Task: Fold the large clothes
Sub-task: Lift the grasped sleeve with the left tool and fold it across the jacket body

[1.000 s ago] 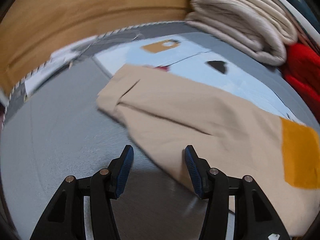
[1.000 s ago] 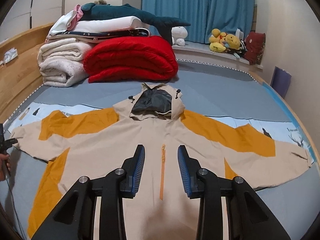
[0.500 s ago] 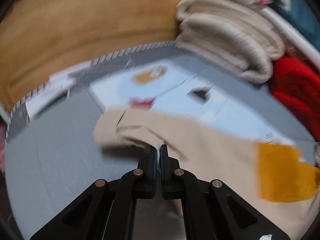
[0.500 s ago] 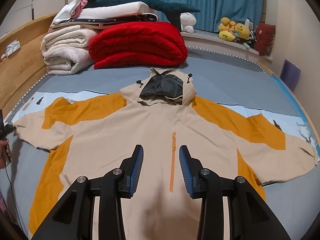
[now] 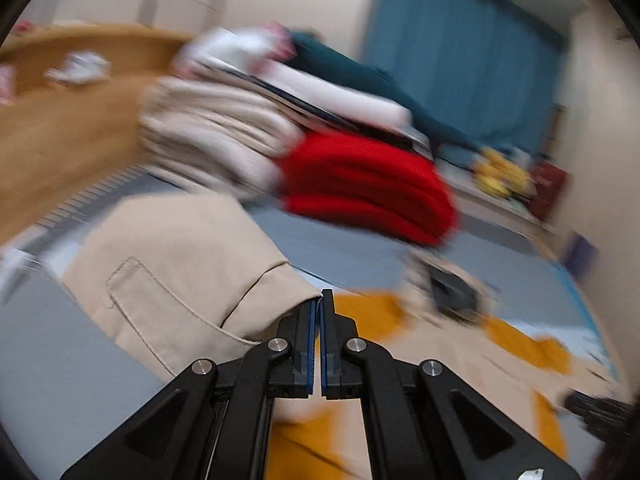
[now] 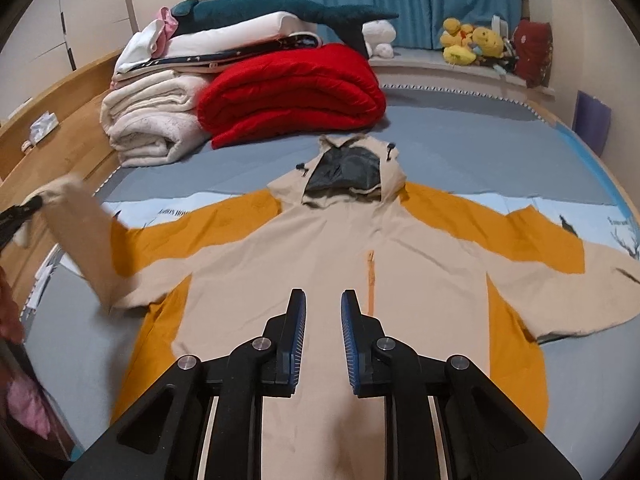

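Grey bed (image 6: 460, 148); smooth beige-orange jacket (image 6: 320, 248), sleeve (image 5: 180, 280) lifted.

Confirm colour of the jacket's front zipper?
Orange, on the beige front of the jacket; the zipper shows best in the right wrist view.

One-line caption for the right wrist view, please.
Right claw hovers open over a beige and orange jacket spread on the bed, one sleeve lifted.
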`<control>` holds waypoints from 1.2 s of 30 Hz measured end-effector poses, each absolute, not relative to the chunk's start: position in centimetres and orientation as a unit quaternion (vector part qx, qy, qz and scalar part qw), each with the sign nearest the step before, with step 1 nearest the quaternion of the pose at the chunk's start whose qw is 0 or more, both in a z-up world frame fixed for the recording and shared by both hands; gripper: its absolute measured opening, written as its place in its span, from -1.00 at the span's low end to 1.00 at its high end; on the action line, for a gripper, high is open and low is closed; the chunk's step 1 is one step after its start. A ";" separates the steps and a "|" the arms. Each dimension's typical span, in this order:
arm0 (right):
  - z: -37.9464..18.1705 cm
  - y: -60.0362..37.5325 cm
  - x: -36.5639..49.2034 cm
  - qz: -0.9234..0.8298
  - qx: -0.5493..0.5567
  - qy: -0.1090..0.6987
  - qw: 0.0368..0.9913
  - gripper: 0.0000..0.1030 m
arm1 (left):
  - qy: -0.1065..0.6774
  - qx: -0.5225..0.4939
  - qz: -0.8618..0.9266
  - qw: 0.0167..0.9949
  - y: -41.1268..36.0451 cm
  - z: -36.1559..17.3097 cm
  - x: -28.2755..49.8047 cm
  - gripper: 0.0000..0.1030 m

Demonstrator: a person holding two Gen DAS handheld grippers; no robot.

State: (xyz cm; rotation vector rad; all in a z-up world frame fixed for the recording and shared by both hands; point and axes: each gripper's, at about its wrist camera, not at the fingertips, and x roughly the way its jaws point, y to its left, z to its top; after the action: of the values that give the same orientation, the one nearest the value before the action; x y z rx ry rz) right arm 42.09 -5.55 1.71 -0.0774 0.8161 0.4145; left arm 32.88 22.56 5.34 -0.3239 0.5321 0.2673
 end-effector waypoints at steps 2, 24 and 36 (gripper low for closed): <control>1.4 -6.1 41.6 0.197 -0.033 0.400 0.895 -0.49 | 0.287 -0.140 0.082 0.944 18.3 3.4 34.7 -1.00; -6.2 -0.7 41.5 0.230 -0.035 0.469 0.852 -0.29 | 0.534 -0.274 0.079 0.796 22.1 -10.2 39.3 -0.45; -7.8 3.3 40.9 0.309 -0.085 0.457 0.830 -0.29 | 0.569 -0.285 0.033 0.770 22.1 -12.9 40.8 -0.84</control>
State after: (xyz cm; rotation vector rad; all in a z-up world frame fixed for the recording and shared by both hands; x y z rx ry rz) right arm 40.94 3.26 -7.82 -0.1798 0.9693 0.6565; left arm 40.85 22.14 -12.93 -0.6190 1.2349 0.0721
